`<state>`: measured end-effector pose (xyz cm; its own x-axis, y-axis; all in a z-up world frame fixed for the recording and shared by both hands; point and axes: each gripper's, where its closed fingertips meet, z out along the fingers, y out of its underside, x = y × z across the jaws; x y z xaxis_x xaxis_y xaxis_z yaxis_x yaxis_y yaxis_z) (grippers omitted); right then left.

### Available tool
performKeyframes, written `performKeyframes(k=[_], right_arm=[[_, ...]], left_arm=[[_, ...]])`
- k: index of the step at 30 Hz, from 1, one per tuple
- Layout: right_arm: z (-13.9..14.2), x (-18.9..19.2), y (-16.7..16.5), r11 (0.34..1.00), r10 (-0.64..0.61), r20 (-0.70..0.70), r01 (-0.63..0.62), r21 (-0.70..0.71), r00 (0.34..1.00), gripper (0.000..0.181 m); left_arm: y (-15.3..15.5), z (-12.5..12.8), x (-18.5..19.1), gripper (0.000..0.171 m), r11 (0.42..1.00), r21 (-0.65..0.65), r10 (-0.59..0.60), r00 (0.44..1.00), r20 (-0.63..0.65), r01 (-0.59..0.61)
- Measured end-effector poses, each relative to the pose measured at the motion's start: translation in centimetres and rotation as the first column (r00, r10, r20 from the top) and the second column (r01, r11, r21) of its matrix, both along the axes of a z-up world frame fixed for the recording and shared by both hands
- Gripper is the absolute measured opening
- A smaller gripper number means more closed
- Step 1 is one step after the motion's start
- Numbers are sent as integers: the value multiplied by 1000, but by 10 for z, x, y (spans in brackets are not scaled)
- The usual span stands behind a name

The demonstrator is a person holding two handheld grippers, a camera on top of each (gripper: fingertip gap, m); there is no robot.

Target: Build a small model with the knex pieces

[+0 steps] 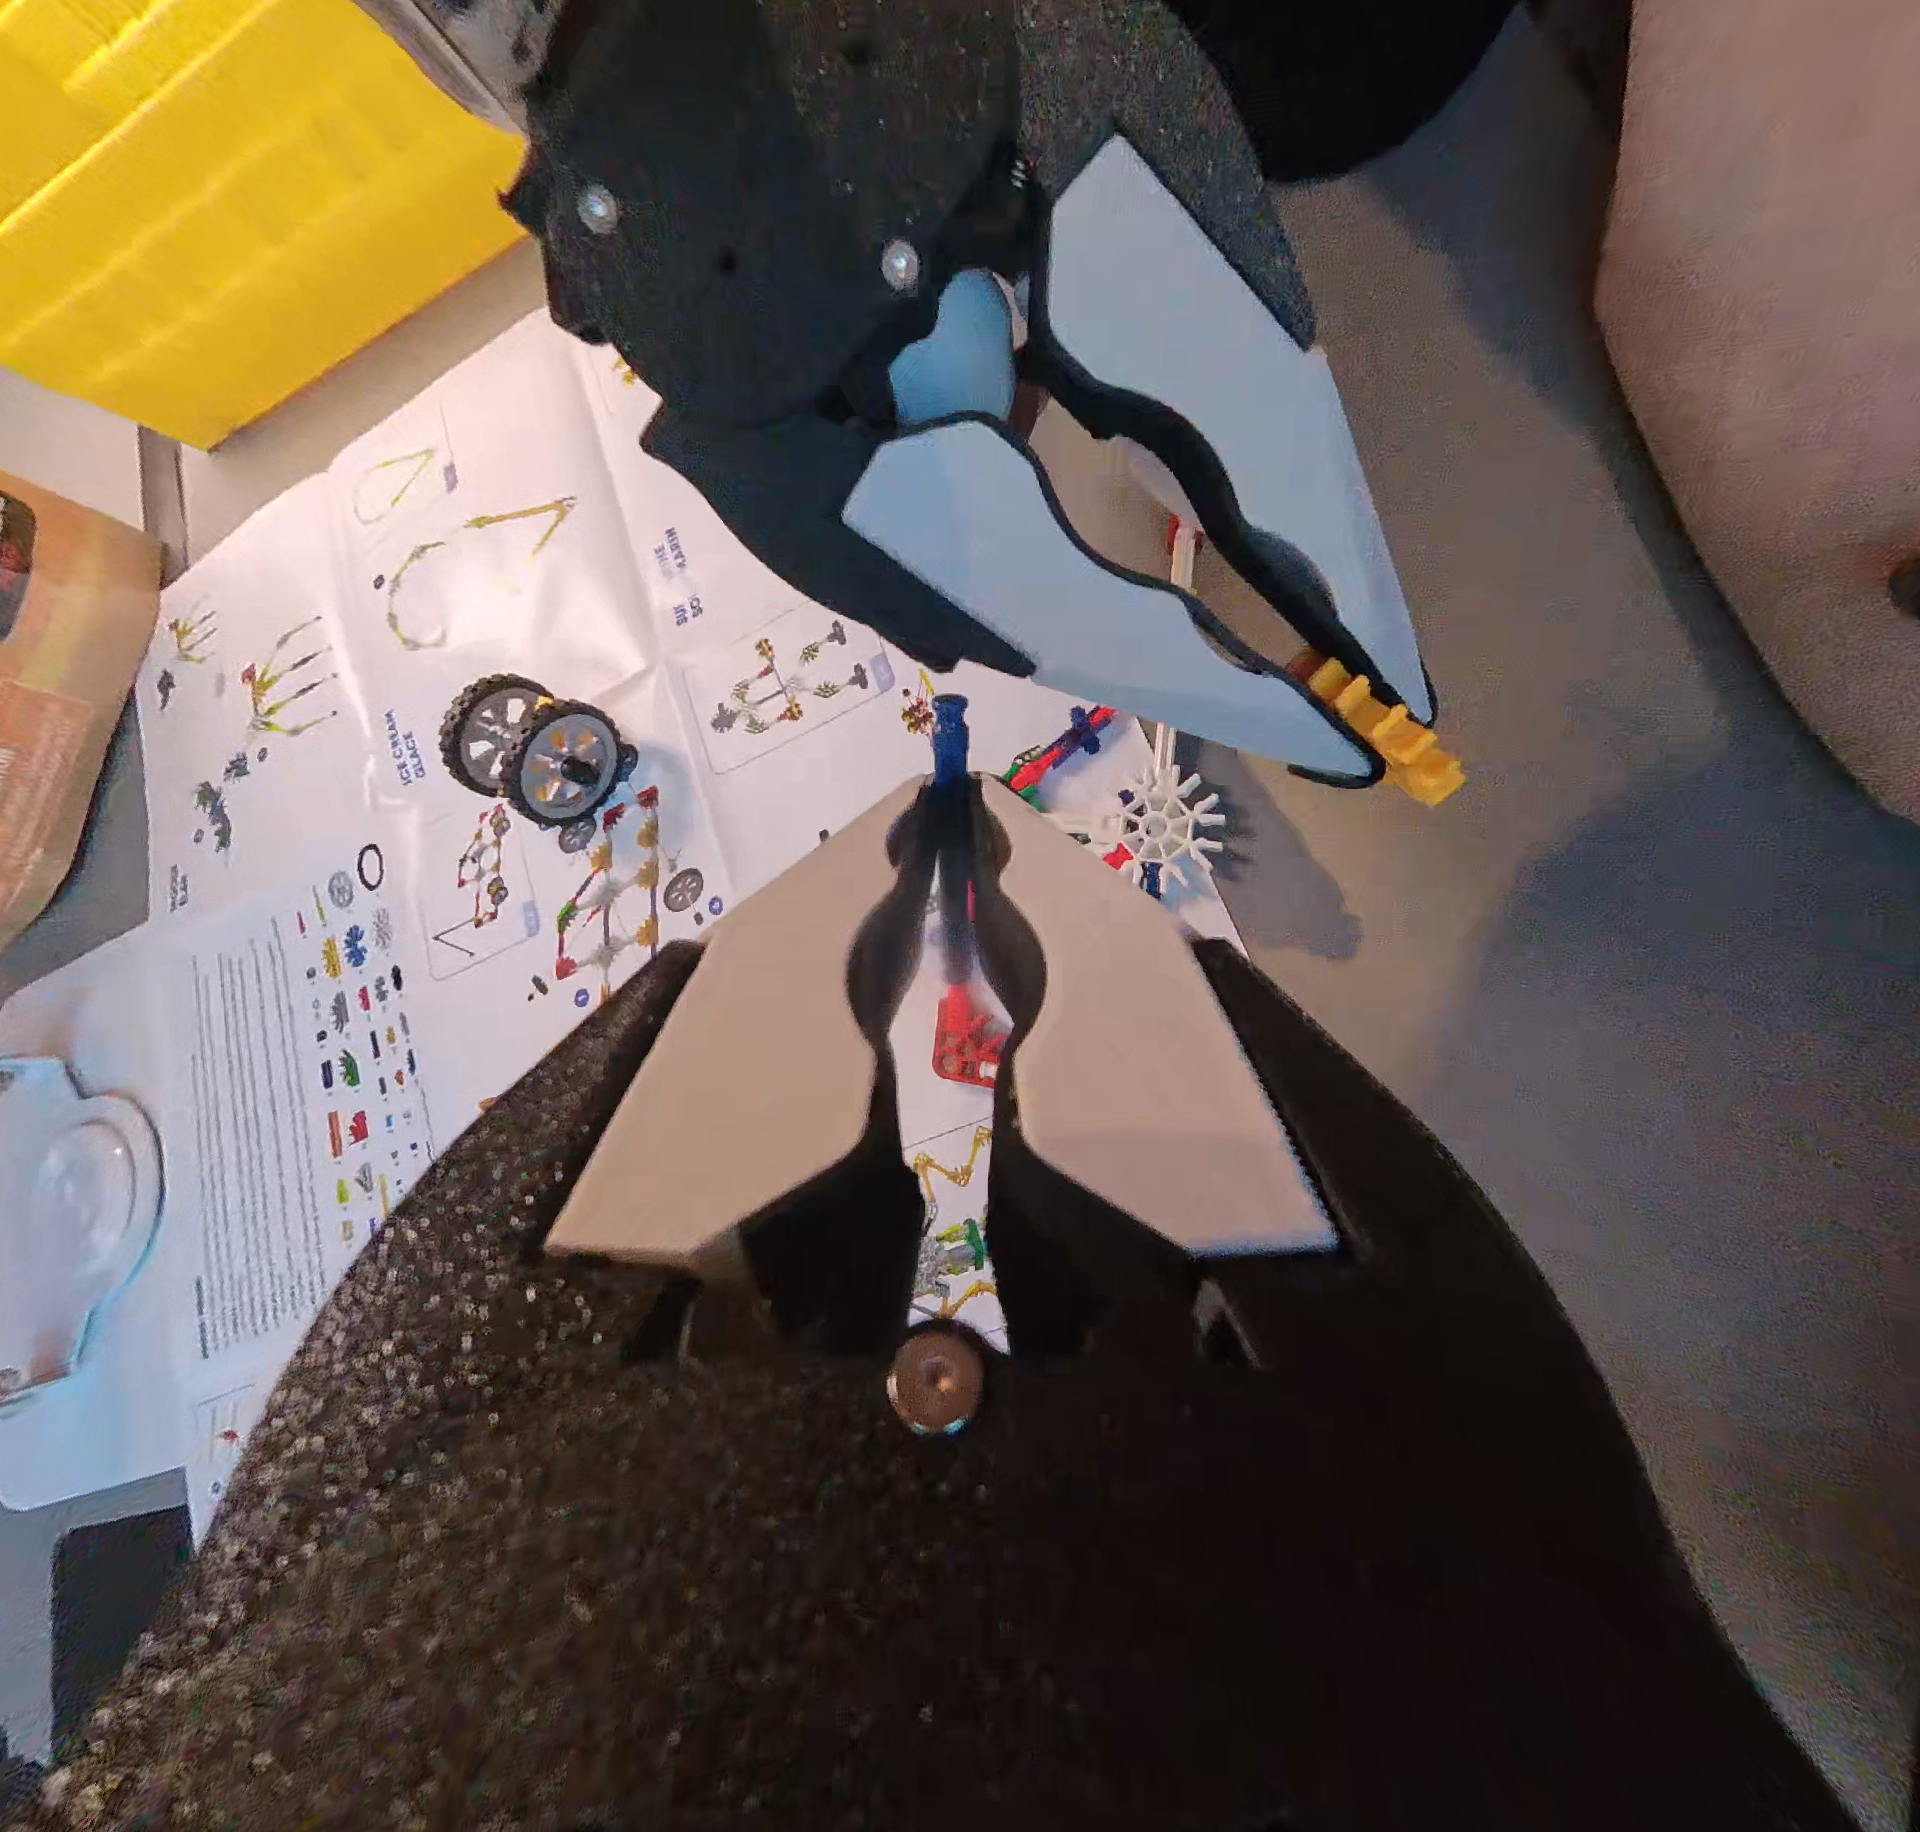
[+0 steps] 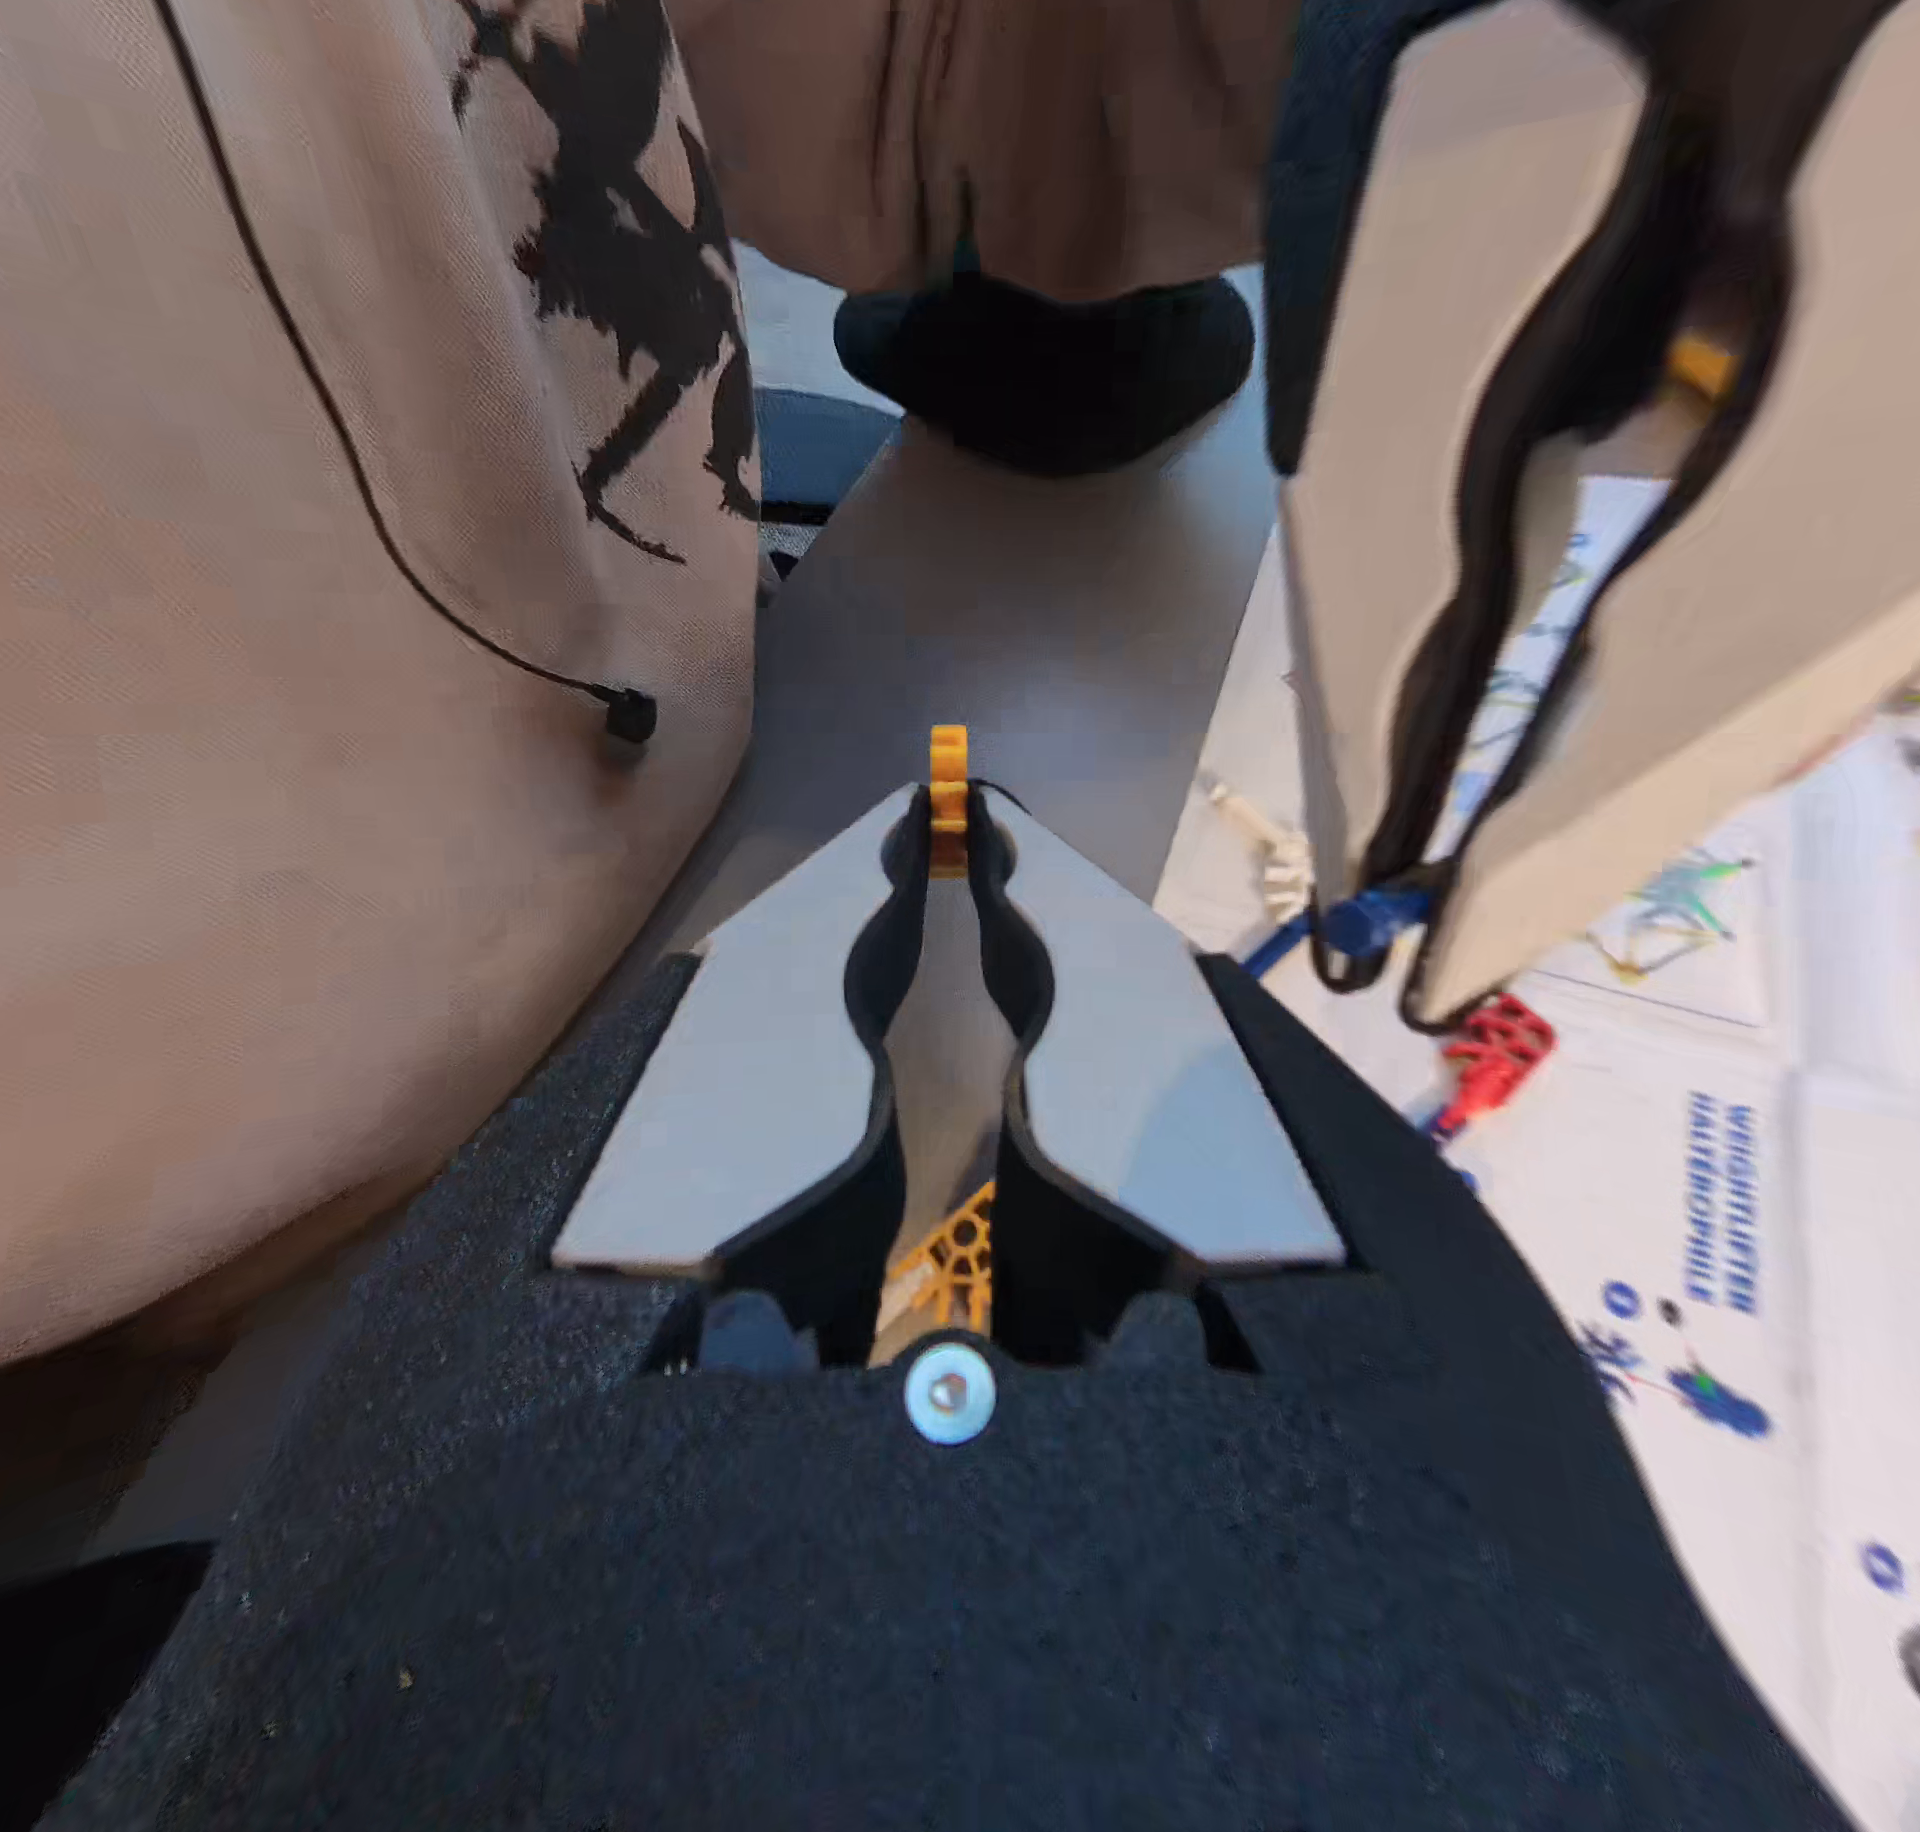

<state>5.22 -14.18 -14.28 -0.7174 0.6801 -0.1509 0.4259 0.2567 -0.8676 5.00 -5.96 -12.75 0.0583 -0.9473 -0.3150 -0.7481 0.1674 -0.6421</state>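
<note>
In the left wrist view, a folded instruction sheet [image 1: 416, 743] is lying spread on the grey table [image 1: 1558, 1055], with a wheel pair [image 1: 535, 748] and a white snowflake connector [image 1: 1169, 826] resting on it. A blue rod [image 1: 951, 733] is being pinched by the left gripper [image 1: 951, 795]; its lower end is blurred. Beyond, a yellow connector [image 1: 1392, 733] is being clamped by the right gripper [image 1: 1387, 738].

In the right wrist view, the right gripper [image 2: 948, 795] is being held closed on the yellow connector [image 2: 948, 774] over the table [image 2: 987, 619], beside beige fabric [image 2: 312, 535]. The left gripper [image 2: 1392, 951], blurred and cut off above, is gripping the blue rod [image 2: 1366, 920].

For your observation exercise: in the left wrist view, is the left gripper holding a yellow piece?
No, the left gripper is shut on a blue rod; the yellow connector sits in the right gripper.
</note>
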Motion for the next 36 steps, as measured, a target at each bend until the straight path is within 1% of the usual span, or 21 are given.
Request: performKeyframes(k=[3,6,8,11,13,14,15,17,19,21,23,24,25,26,27,28,31,32,34,35,36], right_arm=[[21,3,9,999,-34,-74,32,-18,997,4],[18,1,16,988,-143,-115,136,-71,983,4],[17,-1,24,969,-231,-136,216,-120,963,4],[20,-5,42,925,-368,-177,340,-171,913,4],[23,-9,58,884,-464,-220,431,-181,858,4],[26,-9,66,866,-499,-244,465,-183,832,4],[30,-9,73,849,-529,-269,497,-181,805,4],[34,-8,83,827,-561,-306,536,-170,769,4],[36,-8,88,814,-578,-323,555,-168,749,4],[34,-8,88,812,-583,-316,555,-180,749,4],[32,-9,87,807,-590,-306,557,-198,747,4],[31,-9,86,805,-593,-298,556,-207,748,4],[30,-10,85,803,-597,-288,556,-217,749,4],[30,-10,84,802,-597,-282,553,-227,751,4],[30,-10,82,803,-596,-280,551,-230,752,4],[29,-10,82,802,-598,-283,555,-223,750,4],[28,-10,81,804,-595,-290,558,-207,750,4],[29,-11,80,802,-597,-287,555,-219,749,4],[32,-11,77,802,-596,-279,542,-250,753,5],[33,-12,75,802,-595,-277,537,-262,755,5],[34,-12,74,803,-593,-275,531,-271,757,5]], left_arm=[[15,-5,-12,2,994,-38,108,991,75,-105],[16,-10,-19,2,983,-80,178,968,176,-166],[16,-13,-23,2,975,-86,218,955,203,-205],[18,-11,-33,3,954,-92,299,926,232,-285],[22,-5,-47,3,923,-95,384,887,256,-372],[25,-2,-58,2,898,-95,439,857,269,-429],[29,1,-72,2,862,-93,503,819,276,-498],[39,7,-115,2,744,-56,655,710,257,-666],[45,23,-172,2,584,-16,789,563,244,-812],[45,43,-228,2,424,-20,881,407,240,-905],[39,45,-282,5,278,-41,952,270,146,-960],[36,44,-307,21,200,-29,975,196,105,-979],[34,43,-323,36,150,-19,986,148,79,-989],[34,45,-328,47,139,-17,987,137,80,-990],[36,49,-323,50,159,-18,981,156,112,-987],[39,53,-309,49,206,-31,968,199,152,-978],[43,48,-241,50,401,-156,904,363,226,-903],[41,44,-209,48,490,-224,863,433,259,-843],[24,36,-136,46,676,-365,737,589,332,-640],[13,33,-102,44,742,-407,668,642,377,-533],[0,30,-73,41,791,-438,600,683,417,-427]])
